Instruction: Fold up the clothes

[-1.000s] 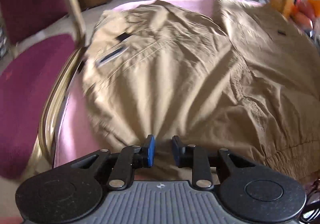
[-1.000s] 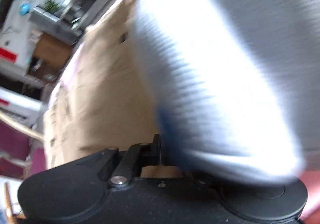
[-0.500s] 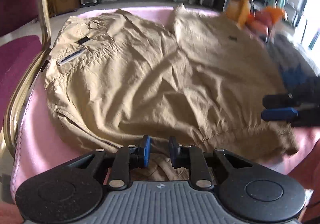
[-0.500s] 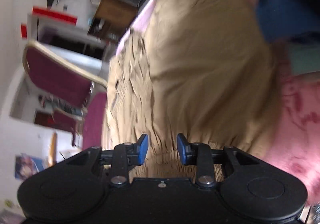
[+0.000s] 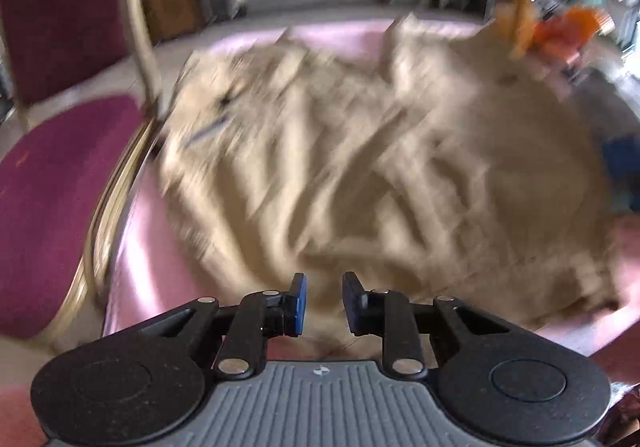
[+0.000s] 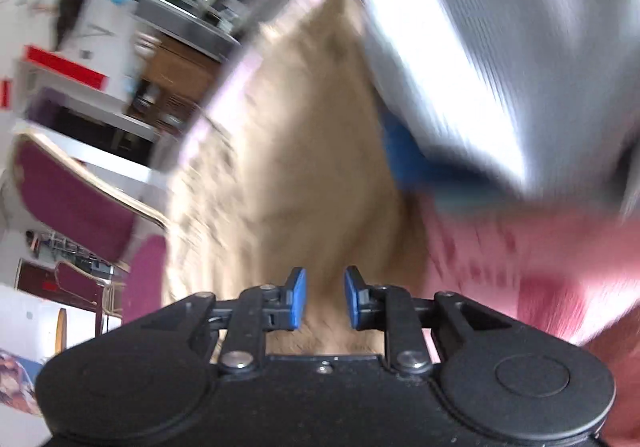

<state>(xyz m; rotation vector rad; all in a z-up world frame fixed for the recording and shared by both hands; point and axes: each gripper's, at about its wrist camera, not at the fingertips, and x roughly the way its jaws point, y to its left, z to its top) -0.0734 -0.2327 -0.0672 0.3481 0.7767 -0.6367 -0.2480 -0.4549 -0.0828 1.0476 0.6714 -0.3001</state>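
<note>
A pink-covered desk (image 5: 140, 247) carries a tan garment (image 5: 380, 175), spread wide and wrinkled across most of its surface; both views are motion-blurred. A maroon chair (image 5: 52, 167) with a pale wooden frame stands just beside the desk's left edge. In the right wrist view, a grey-white ribbed sleeve (image 6: 500, 47) fills the upper right, above the same tan garment (image 6: 304, 167) and the pink cover (image 6: 540, 267). An orange object (image 5: 560, 31), too blurred to identify, lies beyond the garment's far right corner. The left claw (image 5: 323, 301) is released, blue pads apart over the garment's near hem. The right claw (image 6: 324, 297) is likewise released, gripping nothing, with tan cloth visible between its pads.
</note>
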